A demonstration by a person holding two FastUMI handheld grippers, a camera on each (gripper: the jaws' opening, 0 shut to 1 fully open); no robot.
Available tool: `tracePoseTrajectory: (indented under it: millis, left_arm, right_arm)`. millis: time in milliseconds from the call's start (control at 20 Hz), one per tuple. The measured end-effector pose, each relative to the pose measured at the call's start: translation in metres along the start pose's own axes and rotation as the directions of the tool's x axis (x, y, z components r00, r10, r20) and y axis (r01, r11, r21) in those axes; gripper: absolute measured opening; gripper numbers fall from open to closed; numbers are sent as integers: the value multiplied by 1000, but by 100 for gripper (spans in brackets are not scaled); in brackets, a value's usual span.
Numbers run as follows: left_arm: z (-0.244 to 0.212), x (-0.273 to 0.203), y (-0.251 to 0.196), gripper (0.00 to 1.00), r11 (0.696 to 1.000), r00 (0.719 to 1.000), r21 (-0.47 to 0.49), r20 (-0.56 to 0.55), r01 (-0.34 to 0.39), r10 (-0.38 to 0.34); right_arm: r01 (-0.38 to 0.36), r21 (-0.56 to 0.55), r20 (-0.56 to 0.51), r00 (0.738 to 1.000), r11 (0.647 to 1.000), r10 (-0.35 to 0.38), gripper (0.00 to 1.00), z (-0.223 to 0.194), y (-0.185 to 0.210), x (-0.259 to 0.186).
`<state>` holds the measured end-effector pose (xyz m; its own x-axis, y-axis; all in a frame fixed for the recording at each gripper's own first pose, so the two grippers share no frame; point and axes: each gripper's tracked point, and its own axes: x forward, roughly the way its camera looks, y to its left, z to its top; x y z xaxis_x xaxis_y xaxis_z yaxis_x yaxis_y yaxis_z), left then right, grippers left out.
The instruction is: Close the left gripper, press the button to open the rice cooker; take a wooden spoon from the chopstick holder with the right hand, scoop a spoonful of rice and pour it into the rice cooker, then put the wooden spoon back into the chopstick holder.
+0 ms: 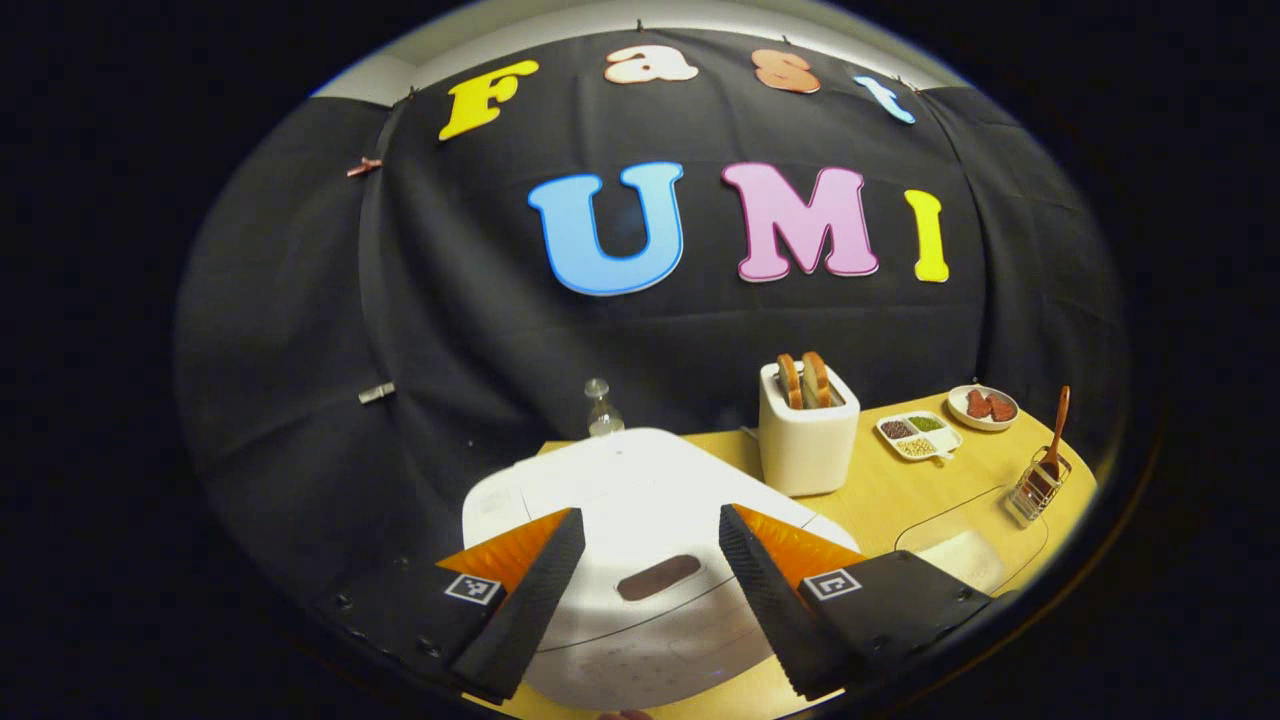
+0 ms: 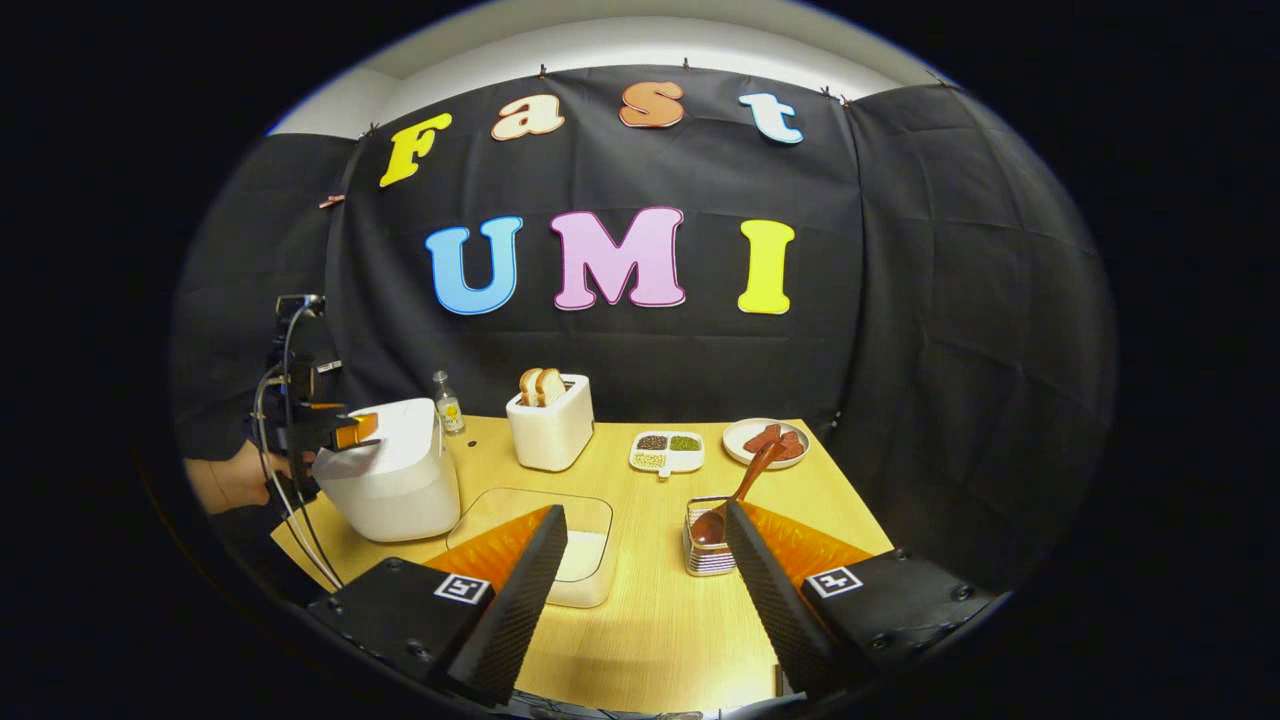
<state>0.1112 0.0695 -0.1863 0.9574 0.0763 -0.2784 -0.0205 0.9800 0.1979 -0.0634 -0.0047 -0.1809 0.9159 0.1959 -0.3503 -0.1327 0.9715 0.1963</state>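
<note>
The white rice cooker (image 1: 620,480) sits shut at the table's left, with its dark oval button (image 1: 658,577) on the near lid. My left gripper (image 1: 651,513) hovers open just above the lid, its fingers straddling the button. The right gripper view shows that gripper (image 2: 345,430) over the cooker (image 2: 390,490), held by a hand (image 2: 235,480). A wooden spoon (image 2: 740,492) stands bowl-down in the wire chopstick holder (image 2: 706,555). A clear box of rice (image 2: 575,545) lies beside it. My right gripper (image 2: 645,510) is open and holds nothing, short of the box and holder.
A white toaster (image 2: 550,430) with bread slices stands at the back. To its right are a divided dish of grains (image 2: 667,450) and a plate of reddish pieces (image 2: 768,440). A small glass bottle (image 2: 447,402) stands behind the cooker. The black cloth wall closes the table's back.
</note>
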Motion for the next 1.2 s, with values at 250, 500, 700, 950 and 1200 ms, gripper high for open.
tracePoseTrajectory:
  millis: [250, 500, 700, 950, 1200]
  left_arm:
    - [43, -32, -9, 94, 998, 994, -37, 99, 46, -42]
    - [70, -74, -16, 94, 991, 982, -91, 167, 102, -86]
    - [87, -98, -11, 94, 986, 975, -132, 212, 103, -73]
    - [103, -142, 8, 94, 982, 964, -169, 262, 86, -39]
    - [119, -186, 22, 95, 985, 957, -161, 290, 58, -8]
  right_arm:
    - [-13, -19, 26, 1000, 1000, 14, 99, 14, 8, 0]
    - [-25, -38, 76, 997, 999, 28, 98, 42, 15, 1]
    - [-30, -43, 118, 992, 999, 35, 98, 64, 20, 1]
    - [-42, 6, 177, 983, 999, 41, 98, 101, 25, 0]
    - [-12, 1, 246, 969, 1000, 11, 98, 134, 16, 2]
